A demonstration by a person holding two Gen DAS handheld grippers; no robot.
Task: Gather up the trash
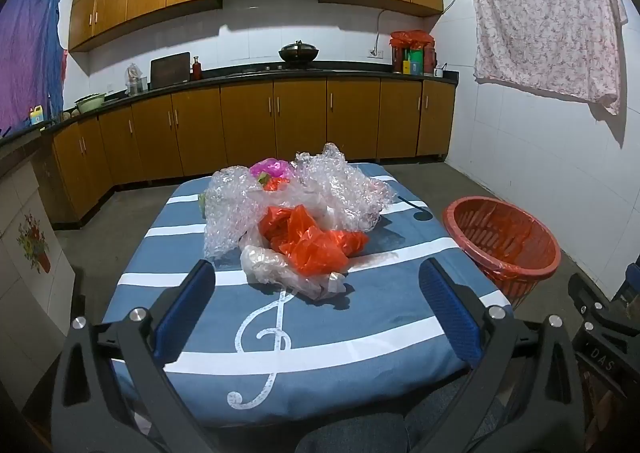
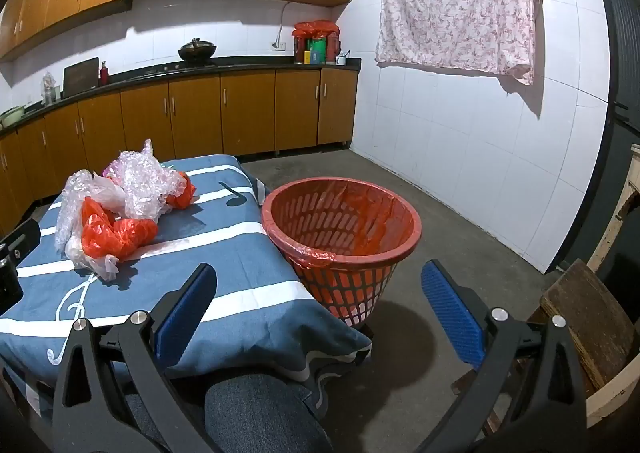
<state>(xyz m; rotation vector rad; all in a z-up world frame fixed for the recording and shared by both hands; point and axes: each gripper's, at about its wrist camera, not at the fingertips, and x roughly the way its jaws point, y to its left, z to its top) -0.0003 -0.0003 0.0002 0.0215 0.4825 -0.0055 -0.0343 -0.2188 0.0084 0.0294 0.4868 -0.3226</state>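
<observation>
A heap of trash lies on a table with a blue striped cloth (image 1: 320,337): clear bubble wrap (image 1: 344,185), an orange plastic bag (image 1: 316,241), a clear plastic bag (image 1: 280,269) and a pink piece (image 1: 270,168) at the back. The heap also shows in the right wrist view (image 2: 116,209). A red basket (image 2: 340,229) lined with a red bag stands on the floor right of the table (image 1: 504,241). My left gripper (image 1: 316,281) is open and empty, just short of the heap. My right gripper (image 2: 318,281) is open and empty, near the basket's front.
Kitchen cabinets and a dark counter (image 1: 280,73) run along the far wall. A wooden chair (image 2: 588,321) stands at the right. The person's knee (image 2: 256,413) is under the table's near edge. A floral cloth (image 2: 460,1) hangs on the right wall.
</observation>
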